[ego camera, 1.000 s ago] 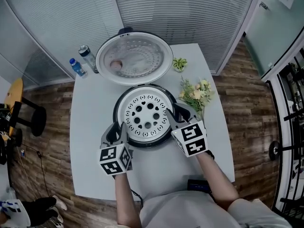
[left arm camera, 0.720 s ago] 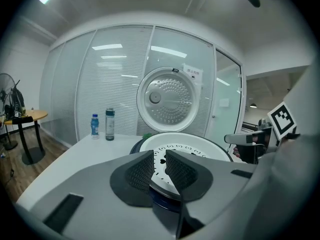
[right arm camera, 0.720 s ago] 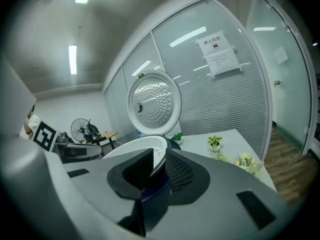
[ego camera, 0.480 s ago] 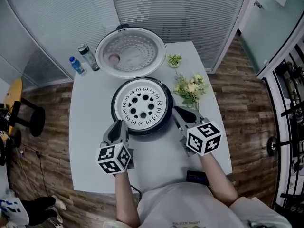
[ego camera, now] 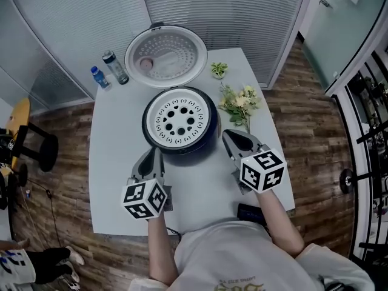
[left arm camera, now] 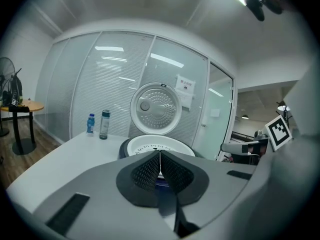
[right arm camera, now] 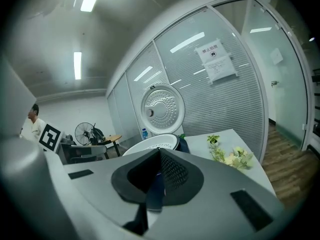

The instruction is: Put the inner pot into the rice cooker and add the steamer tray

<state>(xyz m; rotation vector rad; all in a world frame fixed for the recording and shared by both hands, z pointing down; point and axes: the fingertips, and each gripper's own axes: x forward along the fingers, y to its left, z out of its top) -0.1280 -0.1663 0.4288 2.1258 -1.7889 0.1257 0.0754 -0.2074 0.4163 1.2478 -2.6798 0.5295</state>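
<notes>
steamer tray [ego camera: 199, 121] sits in the open rice cooker [ego camera: 204, 145], left tongs [ego camera: 156, 153] and right tongs [ego camera: 227, 134] pinched together.

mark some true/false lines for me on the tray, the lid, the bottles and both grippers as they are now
1. The steamer tray sits in the rice cooker. True.
2. The cooker's lid is closed. False: it stands open behind the cooker.
3. The left gripper has its jaws shut with nothing between them. True.
4. The right gripper holds the steamer tray. False: its jaws are shut on nothing, and it is clear of the cooker.
5. The two bottles stand among the flowers. False: they stand on the far side of the lid from the flowers, at the left of the head view.
</notes>
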